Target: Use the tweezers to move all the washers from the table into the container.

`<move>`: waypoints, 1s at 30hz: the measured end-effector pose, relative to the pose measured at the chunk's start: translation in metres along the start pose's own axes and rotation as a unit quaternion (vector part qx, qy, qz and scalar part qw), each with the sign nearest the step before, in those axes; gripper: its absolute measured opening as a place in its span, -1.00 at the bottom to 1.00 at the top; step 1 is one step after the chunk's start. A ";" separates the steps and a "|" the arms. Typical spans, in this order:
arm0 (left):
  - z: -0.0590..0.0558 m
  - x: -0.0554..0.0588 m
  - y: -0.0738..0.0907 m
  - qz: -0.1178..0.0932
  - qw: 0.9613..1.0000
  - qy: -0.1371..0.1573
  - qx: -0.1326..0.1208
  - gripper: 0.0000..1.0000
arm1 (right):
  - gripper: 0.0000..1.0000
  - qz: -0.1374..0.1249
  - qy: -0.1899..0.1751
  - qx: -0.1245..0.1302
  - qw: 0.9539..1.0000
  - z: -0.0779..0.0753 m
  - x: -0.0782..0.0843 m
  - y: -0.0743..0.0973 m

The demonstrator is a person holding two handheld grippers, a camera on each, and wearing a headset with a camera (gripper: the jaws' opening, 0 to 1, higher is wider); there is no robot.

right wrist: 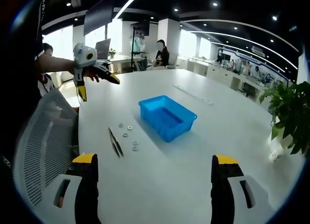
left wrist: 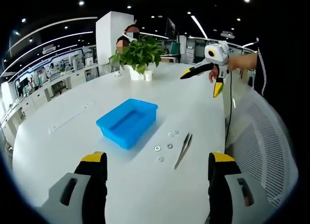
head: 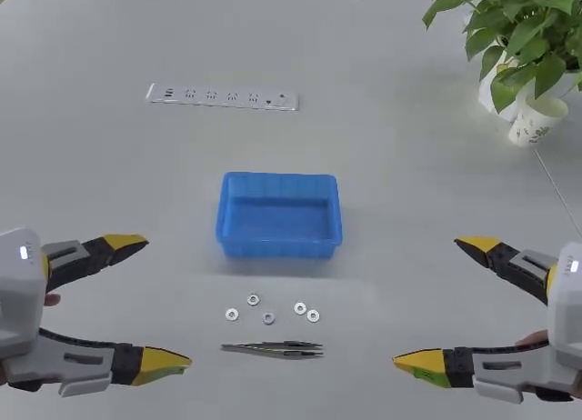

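Stretching around the blue container [head: 279, 215], the pale table [head: 409, 211] bears washers [head: 268, 317] just in front of it, tweezers [head: 273, 348] beside those, a power strip [head: 221, 97] behind, a potted plant [head: 518, 38] back-right. Flanking it, the left gripper [head: 165, 300] and right gripper [head: 426, 302] hang with jaws spread wide, empty, in a bright office.

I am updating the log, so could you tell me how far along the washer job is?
Nothing looks done: all five washers lie on the table, outside the blue container, which looks empty. Nothing is in hand: the left gripper and right gripper are open and empty, with the tweezers lying untouched near the washers. Left: pick up the tweezers and move every washer.
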State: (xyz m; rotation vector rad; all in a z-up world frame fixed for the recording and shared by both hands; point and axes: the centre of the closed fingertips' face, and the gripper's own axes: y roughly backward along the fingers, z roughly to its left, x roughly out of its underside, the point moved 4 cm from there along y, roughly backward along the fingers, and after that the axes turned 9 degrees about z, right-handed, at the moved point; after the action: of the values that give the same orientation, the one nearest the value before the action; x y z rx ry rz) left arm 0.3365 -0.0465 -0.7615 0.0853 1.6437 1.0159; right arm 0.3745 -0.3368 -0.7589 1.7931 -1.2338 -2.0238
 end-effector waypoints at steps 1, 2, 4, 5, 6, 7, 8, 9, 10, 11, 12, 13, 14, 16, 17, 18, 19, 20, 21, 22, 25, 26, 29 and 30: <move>-0.001 0.000 -0.001 0.002 1.000 -0.005 0.003 0.79 | 0.93 0.001 0.001 -0.002 1.000 0.001 0.000 0.000; -0.002 0.000 -0.002 0.003 1.000 -0.007 0.006 0.76 | 0.93 0.002 0.003 -0.003 1.000 0.001 -0.001 -0.001; -0.003 0.001 -0.005 0.009 1.000 -0.012 0.011 0.74 | 0.93 0.003 0.006 -0.007 1.000 0.002 -0.001 -0.002; -0.004 0.001 -0.005 0.010 1.000 -0.013 0.012 0.73 | 0.91 0.004 0.008 -0.008 1.000 0.003 -0.001 -0.003; -0.005 0.002 -0.008 0.016 1.000 -0.018 0.017 0.71 | 0.90 0.006 0.011 -0.010 1.000 0.004 -0.001 -0.004; -0.006 0.002 -0.009 0.018 0.999 -0.020 0.020 0.70 | 0.89 0.006 0.012 -0.012 1.000 0.004 0.000 -0.005; -0.007 0.003 -0.011 0.021 0.999 -0.024 0.024 0.68 | 0.88 0.007 0.015 -0.015 1.000 0.005 0.000 -0.006; -0.009 0.003 -0.012 0.024 0.999 -0.026 0.028 0.66 | 0.86 0.008 0.017 -0.017 1.000 0.005 0.000 -0.007; -0.009 0.003 -0.013 0.026 0.999 -0.028 0.030 0.64 | 0.85 0.009 0.018 -0.019 1.000 0.006 0.000 -0.008; -0.010 0.003 -0.015 0.028 0.999 -0.031 0.030 0.63 | 0.83 0.009 0.020 -0.021 1.000 0.007 0.000 -0.009; -0.011 0.004 -0.017 0.032 0.998 -0.036 0.031 0.63 | 0.80 0.010 0.026 -0.021 0.999 0.007 0.000 -0.011; -0.012 0.004 -0.018 0.033 0.998 -0.040 0.033 0.62 | 0.78 0.011 0.030 -0.022 0.999 0.007 -0.001 -0.012; -0.013 0.003 -0.020 0.034 0.998 -0.043 0.036 0.60 | 0.77 0.013 0.034 -0.026 0.999 0.009 -0.001 -0.014; -0.014 0.003 -0.023 0.036 0.997 -0.050 0.037 0.55 | 0.74 0.015 0.041 -0.030 0.999 0.010 -0.002 -0.017; -0.015 0.003 -0.025 0.037 0.997 -0.053 0.040 0.53 | 0.72 0.017 0.045 -0.033 0.998 0.010 -0.002 -0.019; -0.015 0.003 -0.026 0.039 0.997 -0.054 0.042 0.51 | 0.71 0.017 0.046 -0.036 0.998 0.011 -0.002 -0.021; -0.016 0.004 -0.029 0.042 0.996 -0.059 0.045 0.48 | 0.69 0.017 0.051 -0.038 0.998 0.012 -0.003 -0.022; -0.018 0.005 -0.030 0.045 0.996 -0.064 0.049 0.45 | 0.67 0.020 0.053 -0.040 0.998 0.013 -0.003 -0.024; -0.018 0.005 -0.032 0.049 0.995 -0.068 0.051 0.42 | 0.65 0.021 0.057 -0.043 0.997 0.013 -0.003 -0.025; -0.019 0.007 -0.034 0.053 0.995 -0.072 0.053 0.40 | 0.61 0.022 0.062 -0.048 0.997 0.015 -0.002 -0.027; -0.022 0.009 -0.039 0.063 0.993 -0.083 0.059 0.35 | 0.54 0.030 0.076 -0.062 0.995 0.020 0.000 -0.032; -0.023 0.011 -0.041 0.068 0.992 -0.089 0.063 0.32 | 0.51 0.033 0.079 -0.066 0.994 0.022 0.000 -0.034; -0.025 0.013 -0.045 0.074 0.990 -0.095 0.070 0.22 | 0.45 0.036 0.087 -0.075 0.993 0.026 0.002 -0.040; -0.026 0.015 -0.047 0.078 0.989 -0.100 0.072 0.18 | 0.43 0.040 0.093 -0.079 0.992 0.027 0.003 -0.042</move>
State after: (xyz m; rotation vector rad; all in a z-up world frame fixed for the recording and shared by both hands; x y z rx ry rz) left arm 0.3307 -0.0825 -0.8034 0.4056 1.5408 0.9721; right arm 0.3657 -0.2991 -0.7907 1.7803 -1.0448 -1.8091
